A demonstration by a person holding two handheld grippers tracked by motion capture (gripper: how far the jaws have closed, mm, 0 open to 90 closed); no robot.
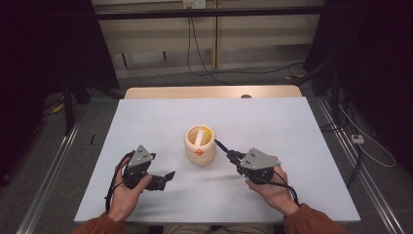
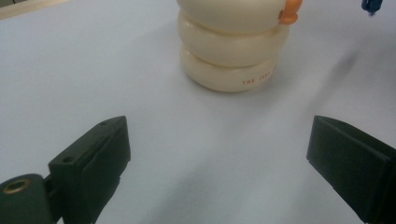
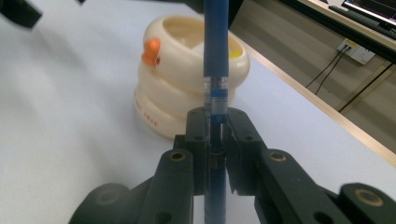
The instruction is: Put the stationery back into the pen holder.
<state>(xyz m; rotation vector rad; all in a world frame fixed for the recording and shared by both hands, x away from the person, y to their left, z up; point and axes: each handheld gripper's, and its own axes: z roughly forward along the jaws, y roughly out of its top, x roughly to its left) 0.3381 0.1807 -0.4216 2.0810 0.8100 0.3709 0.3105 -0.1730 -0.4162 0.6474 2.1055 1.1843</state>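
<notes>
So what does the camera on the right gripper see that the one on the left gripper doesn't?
The right gripper view alone shows the right gripper clamped on a blue pen, the inside of the cream holder with white and yellow items, and a wall socket. The left gripper view alone shows the left gripper with its jaws wide apart and nothing between them, plus red lettering low on the holder. Both show the holder, its orange knob and the white table.

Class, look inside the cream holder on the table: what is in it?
Inside the cream holder, a white object leans beside a yellow one. Its wall hides their lower parts and the bottom. The blue pen is outside, clamped in the right tool.
</notes>
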